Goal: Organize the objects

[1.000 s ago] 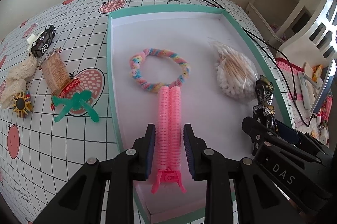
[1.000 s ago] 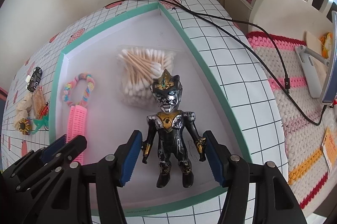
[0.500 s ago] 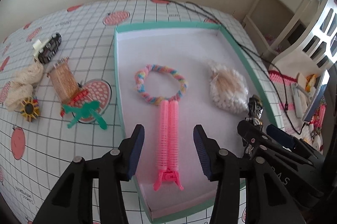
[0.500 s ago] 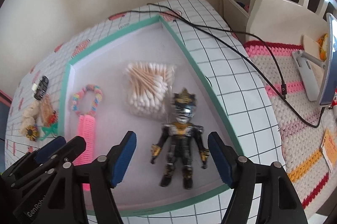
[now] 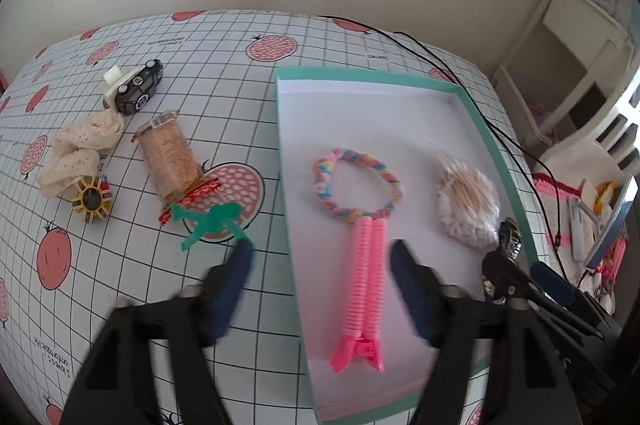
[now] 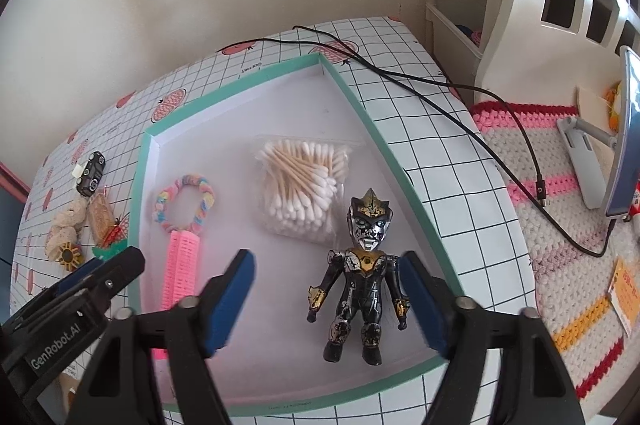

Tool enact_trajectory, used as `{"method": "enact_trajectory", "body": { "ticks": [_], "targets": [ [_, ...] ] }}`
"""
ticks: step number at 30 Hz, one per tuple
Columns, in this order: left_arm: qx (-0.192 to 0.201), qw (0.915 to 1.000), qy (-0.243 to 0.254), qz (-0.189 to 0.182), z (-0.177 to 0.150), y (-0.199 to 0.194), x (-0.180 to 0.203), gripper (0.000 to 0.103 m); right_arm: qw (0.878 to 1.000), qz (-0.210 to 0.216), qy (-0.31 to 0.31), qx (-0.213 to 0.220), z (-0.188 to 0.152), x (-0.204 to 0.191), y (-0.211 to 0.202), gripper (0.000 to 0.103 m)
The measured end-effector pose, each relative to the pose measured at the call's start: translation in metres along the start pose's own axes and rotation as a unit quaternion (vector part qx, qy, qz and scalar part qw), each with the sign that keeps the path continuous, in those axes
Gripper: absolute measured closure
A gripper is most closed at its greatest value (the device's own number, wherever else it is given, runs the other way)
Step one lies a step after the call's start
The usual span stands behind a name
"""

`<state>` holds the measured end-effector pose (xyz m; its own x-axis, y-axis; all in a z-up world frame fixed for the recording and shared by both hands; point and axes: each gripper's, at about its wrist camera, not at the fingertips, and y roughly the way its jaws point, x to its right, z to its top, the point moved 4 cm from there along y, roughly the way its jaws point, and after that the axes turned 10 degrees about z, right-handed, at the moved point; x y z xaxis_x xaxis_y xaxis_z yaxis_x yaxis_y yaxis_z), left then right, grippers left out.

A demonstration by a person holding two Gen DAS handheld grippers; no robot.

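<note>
Left wrist view: table [image 5: 200,37] under a gridded cloth with red fruit prints; on it a teal-rimmed tray [image 5: 486,141] with white floor. Left claw [image 5: 322,267] spread wide, empty, straddling the tray's left rim above the pink hair clip [image 5: 366,285]. Right claw [image 6: 326,289] also spread, empty, the black-and-gold figure [image 6: 362,289] lying between its pads. In the tray: bag of cotton swabs [image 6: 302,193], pastel braided hair tie [image 5: 356,185] touching the clip's tip. Left of the tray: cream lace cloth [image 5: 78,153], tan spool [image 5: 172,153], toy car [image 5: 138,92], green plastic piece [image 5: 212,223], small yellow wheel [image 5: 92,199].
</note>
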<state>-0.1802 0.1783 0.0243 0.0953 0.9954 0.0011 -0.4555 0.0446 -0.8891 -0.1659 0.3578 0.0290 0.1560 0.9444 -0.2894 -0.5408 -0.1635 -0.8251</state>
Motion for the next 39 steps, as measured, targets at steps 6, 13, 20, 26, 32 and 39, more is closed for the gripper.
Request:
{"method": "enact_trajectory", "body": {
  "ticks": [6,13,20,26,32,39],
  "targets": [
    [0.011,0.9996,-0.016,0.021,0.002,0.001,-0.013,0.008,1.000,-0.003,-0.001,0.008,0.001,0.000,-0.002,0.001],
    [0.004,0.9989,-0.040,0.026,0.002,0.005,-0.026,0.007,1.000,0.003,0.003,0.012,0.001,0.000,-0.002,0.000],
    [0.008,0.9987,-0.045,0.021,0.006,0.002,-0.035,0.007,1.000,0.007,0.005,0.019,0.003,-0.003,-0.002,0.000],
    [0.033,0.9971,-0.064,0.023,0.018,-0.015,-0.076,0.007,0.999,0.017,-0.017,0.044,0.012,-0.028,-0.009,0.000],
    [0.041,0.9931,-0.099,0.049,0.026,-0.021,-0.139,0.007,0.997,0.038,-0.055,0.039,0.014,-0.077,0.003,0.000],
    [0.037,0.9867,-0.143,0.068,0.023,-0.021,-0.206,0.007,0.990,0.073,-0.116,0.026,0.000,-0.152,0.023,0.000]
  ]
}}
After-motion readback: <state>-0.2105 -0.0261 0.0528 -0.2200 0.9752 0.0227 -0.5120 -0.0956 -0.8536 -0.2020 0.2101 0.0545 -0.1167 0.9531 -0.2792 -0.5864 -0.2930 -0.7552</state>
